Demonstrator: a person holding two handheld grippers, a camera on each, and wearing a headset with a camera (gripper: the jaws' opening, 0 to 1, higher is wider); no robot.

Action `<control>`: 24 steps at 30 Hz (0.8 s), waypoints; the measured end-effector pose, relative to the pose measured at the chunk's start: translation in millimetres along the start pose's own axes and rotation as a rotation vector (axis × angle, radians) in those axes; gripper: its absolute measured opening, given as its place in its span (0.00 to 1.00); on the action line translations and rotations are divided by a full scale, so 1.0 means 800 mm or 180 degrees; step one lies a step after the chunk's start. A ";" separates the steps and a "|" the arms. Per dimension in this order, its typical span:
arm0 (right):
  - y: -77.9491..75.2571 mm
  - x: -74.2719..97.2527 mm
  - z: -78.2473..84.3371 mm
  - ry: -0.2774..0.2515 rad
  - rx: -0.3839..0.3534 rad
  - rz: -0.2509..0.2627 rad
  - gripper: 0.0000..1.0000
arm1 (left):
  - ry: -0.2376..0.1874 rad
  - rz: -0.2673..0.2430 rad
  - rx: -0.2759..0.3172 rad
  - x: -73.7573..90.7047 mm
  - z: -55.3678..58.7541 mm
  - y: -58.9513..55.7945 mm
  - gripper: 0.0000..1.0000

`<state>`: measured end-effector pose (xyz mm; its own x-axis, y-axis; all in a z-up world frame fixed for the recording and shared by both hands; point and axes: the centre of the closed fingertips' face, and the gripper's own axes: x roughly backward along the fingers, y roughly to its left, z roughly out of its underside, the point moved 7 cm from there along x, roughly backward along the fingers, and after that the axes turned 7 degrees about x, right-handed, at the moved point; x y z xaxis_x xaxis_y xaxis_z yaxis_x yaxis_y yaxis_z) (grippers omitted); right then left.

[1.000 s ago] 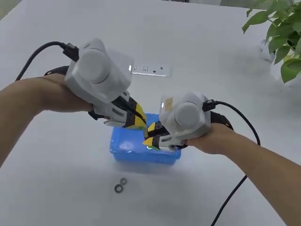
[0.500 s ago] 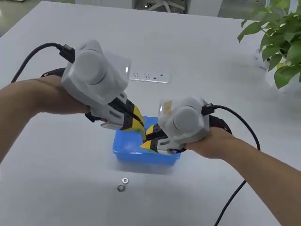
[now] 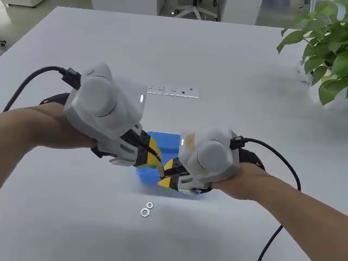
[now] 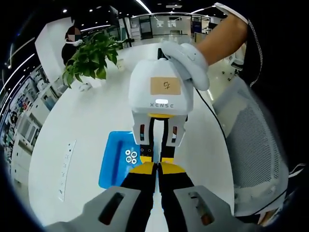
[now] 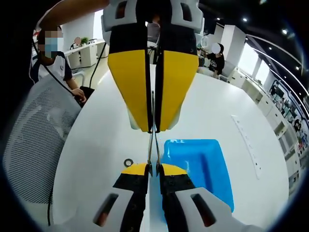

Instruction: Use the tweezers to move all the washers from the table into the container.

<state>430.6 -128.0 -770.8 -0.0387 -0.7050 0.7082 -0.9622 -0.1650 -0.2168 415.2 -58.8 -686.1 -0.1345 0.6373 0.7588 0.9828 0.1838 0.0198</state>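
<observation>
my left gripper [image 4: 158, 169] and right gripper [image 5: 149, 169] both pinch the thin metal tweezers [image 5: 151, 145] end to end by the blue plastic container [image 3: 166, 140], with two small silver ring washers [image 3: 144, 212] lying lower-centre, just below-left.

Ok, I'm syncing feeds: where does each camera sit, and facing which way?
Head view: on the headset, looking down at the white table; both forearms show, holding the left gripper and right gripper.
Left gripper view: rides the left gripper, faces the right one head-on; own jaws below.
Right gripper view: rides the right gripper, faces the left one's yellow pads clamping thin metal tweezers; own jaws below.
Shared: all see the blue plastic container.
</observation>
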 end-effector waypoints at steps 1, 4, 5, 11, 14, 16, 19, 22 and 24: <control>0.003 -0.003 0.000 -0.0003 0.0004 -0.0012 0.11 | 0.0016 0.0003 0.0004 0.000 0.002 -0.003 0.06; 0.009 -0.008 -0.003 -0.0014 -0.0001 -0.0041 0.11 | 0.0033 0.0014 0.0021 -0.001 0.008 -0.007 0.06; 0.011 -0.010 -0.003 -0.0016 -0.0001 -0.0045 0.11 | 0.0039 0.0016 0.0028 -0.001 0.009 -0.009 0.06; 0.024 -0.020 -0.003 -0.0060 -0.0048 -0.0089 0.11 | 0.0071 0.0036 0.0071 -0.003 0.022 -0.019 0.06; 0.031 -0.026 -0.004 -0.0072 -0.0052 -0.0127 0.11 | 0.0094 0.0055 0.0101 -0.004 0.028 -0.024 0.06; 0.034 -0.029 -0.004 -0.0080 -0.0052 -0.0146 0.11 | 0.0103 0.0058 0.0123 -0.004 0.032 -0.027 0.06; 0.040 -0.035 -0.004 -0.0094 -0.0068 -0.0182 0.12 | 0.0126 0.0065 0.0151 -0.005 0.038 -0.032 0.06; 0.044 -0.040 -0.005 -0.0102 -0.0070 -0.0204 0.12 | 0.0145 0.0068 0.0179 -0.005 0.044 -0.035 0.06; 0.046 -0.043 -0.005 -0.0109 -0.0069 -0.0218 0.12 | 0.0155 0.0069 0.0197 -0.006 0.047 -0.037 0.06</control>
<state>395.4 -107.2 -800.8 0.0363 -0.7158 0.6974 -0.9679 -0.1989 -0.1538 381.7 -39.3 -714.5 -0.1055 0.6047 0.7894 0.9755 0.2172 -0.0360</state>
